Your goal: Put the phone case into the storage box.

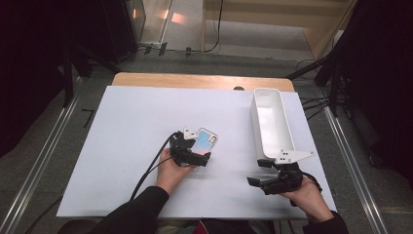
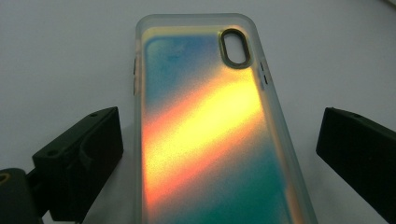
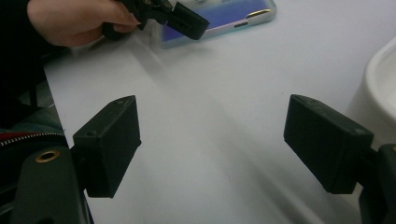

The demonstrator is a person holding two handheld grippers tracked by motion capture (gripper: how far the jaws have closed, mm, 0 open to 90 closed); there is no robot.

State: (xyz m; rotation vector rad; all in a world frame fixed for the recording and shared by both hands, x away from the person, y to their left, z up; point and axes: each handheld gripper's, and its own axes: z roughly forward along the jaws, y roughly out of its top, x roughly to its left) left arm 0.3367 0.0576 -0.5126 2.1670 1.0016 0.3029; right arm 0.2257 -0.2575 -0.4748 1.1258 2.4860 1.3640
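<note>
An iridescent phone case [image 1: 207, 140] lies flat on the white table sheet [image 1: 131, 122], camera cutout pointing away. In the left gripper view the phone case [image 2: 205, 130] glows orange, yellow and teal. My left gripper [image 1: 196, 148] is low over its near end, open, and the left gripper [image 2: 219, 154] has one jaw on each side of the case with a gap on both sides. My right gripper [image 1: 258, 172] is at the front right, open, with nothing between the jaws of the right gripper [image 3: 210, 154]. Farther off, the phone case [image 3: 224, 18] lies beside the other hand.
A long white bin [image 1: 254, 117] stands at the right of the sheet, just beyond my right gripper; its rounded wall [image 3: 378, 88] is at the right in the right gripper view. Bare wood of the table [image 1: 195, 80] runs along the far edge.
</note>
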